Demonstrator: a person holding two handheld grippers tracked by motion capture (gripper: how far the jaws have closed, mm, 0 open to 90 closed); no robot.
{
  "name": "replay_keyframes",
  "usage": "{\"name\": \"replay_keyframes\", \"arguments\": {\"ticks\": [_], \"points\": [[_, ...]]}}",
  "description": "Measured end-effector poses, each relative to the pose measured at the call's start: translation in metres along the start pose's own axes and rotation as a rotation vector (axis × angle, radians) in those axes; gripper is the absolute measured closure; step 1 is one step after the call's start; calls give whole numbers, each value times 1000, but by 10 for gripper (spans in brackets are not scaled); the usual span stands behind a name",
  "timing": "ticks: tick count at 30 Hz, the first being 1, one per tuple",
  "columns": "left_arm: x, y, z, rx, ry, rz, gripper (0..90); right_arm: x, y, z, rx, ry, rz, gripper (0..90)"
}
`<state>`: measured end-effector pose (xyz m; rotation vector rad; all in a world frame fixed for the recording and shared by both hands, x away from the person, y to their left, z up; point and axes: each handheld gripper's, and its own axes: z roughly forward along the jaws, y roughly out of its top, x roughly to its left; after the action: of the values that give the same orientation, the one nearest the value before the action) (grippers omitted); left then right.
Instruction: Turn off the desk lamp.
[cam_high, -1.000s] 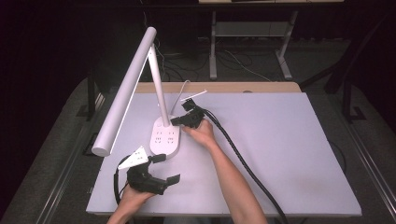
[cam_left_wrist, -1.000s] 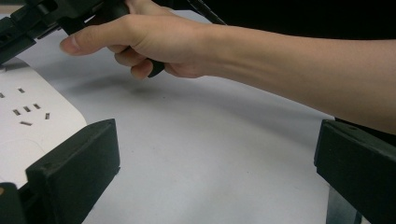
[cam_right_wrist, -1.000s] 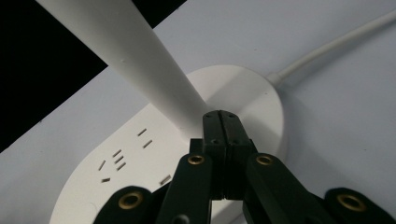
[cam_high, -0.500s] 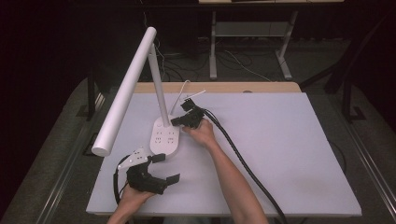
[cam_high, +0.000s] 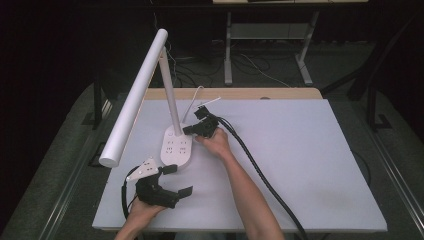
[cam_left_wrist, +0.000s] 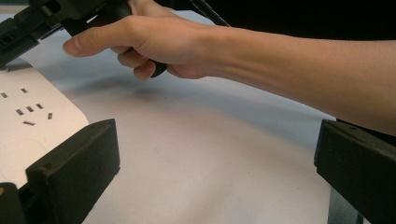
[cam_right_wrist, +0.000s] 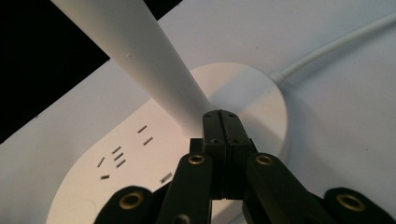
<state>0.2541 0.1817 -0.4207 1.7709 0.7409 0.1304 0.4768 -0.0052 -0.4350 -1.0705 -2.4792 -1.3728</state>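
A: Where's the desk lamp (cam_high: 170, 100) sitting?

B: On the white mat (cam_high: 300, 165), toward its far left part. Take the lamp base (cam_high: 177, 147) as the landmark: the stem rises from its far end, and the long white lamp head (cam_high: 134, 95) slopes from the top of the stem down toward the near left, ending beyond the base's left edge. The base has socket slots (cam_right_wrist: 114, 156) on its top face.

A: And the right gripper (cam_right_wrist: 219, 122)?

B: Its jaws are pressed flat together with nothing between them. The tips rest at the foot of the stem, on the far part of the base. The right hand (cam_high: 216, 142) is just right of the base.

A: The left one?

B: The left gripper (cam_high: 172, 180) sits just on the near side of the base, jaws spread wide and holding nothing. In its own view one jaw stands beside the near corner of the base, the other well to the right, with bare mat between them.

A: Anything else by the base?

B: A white cord (cam_right_wrist: 336, 46) leaves its far edge and runs off across the mat. The right gripper's black cable (cam_high: 260, 175) trails from the base's right side toward the near edge.
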Motion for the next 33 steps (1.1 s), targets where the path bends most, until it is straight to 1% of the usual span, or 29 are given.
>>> {"name": "replay_keyframes", "arguments": {"ticks": [2, 5, 6, 7, 8, 14, 16, 17, 18, 23, 25, 26, 27, 30, 33], "points": [[0, 0, 0, -2, 2, -2, 0, 1, 0, 0, 4, -6, -2, 900], [0, 0, 0, -1, 2, -1, 0, 0, -1, 0, 0, -6, 8, 900], [0, 0, 0, 0, 2, 0, 0, 1, -1, 0, 1, -7, 4, 900], [0, 0, 0, 2, 1, 3, 0, 3, 0, 0, 3, -23, -12, 900], [0, 0, 0, 2, 0, 5, 0, 3, 0, 0, 3, -23, -12, 900], [-1, 0, 0, 1, -1, 4, 0, 1, 0, 1, -12, 1, 14, 900], [0, 0, 0, -1, -1, 2, 0, 3, 0, 2, -7, 6, 10, 900], [-1, 0, 0, -2, 0, 0, 0, 5, 0, 3, -7, 4, 17, 900], [-1, 0, 0, -3, 0, 0, 0, 5, -1, 3, -9, 0, 11, 900], [-1, 0, 0, -2, 0, 2, 0, 5, -1, 3, -2, -4, 9, 900], [-1, 0, 0, -2, 0, 2, 0, 4, -1, 3, -5, 4, 13, 900], [-1, 0, 0, -2, 0, 2, 0, 4, -2, 3, -4, 7, 24, 900], [-1, 0, 0, -2, 0, 2, 0, 4, -2, 3, -4, 5, 16, 900], [-1, 0, 0, -8, 3, -5, 0, 3, -3, 4, -14, 11, 27, 900], [0, 0, 0, -1, 3, 4, 0, 4, -3, 4, -15, 8, 32, 900]]}}
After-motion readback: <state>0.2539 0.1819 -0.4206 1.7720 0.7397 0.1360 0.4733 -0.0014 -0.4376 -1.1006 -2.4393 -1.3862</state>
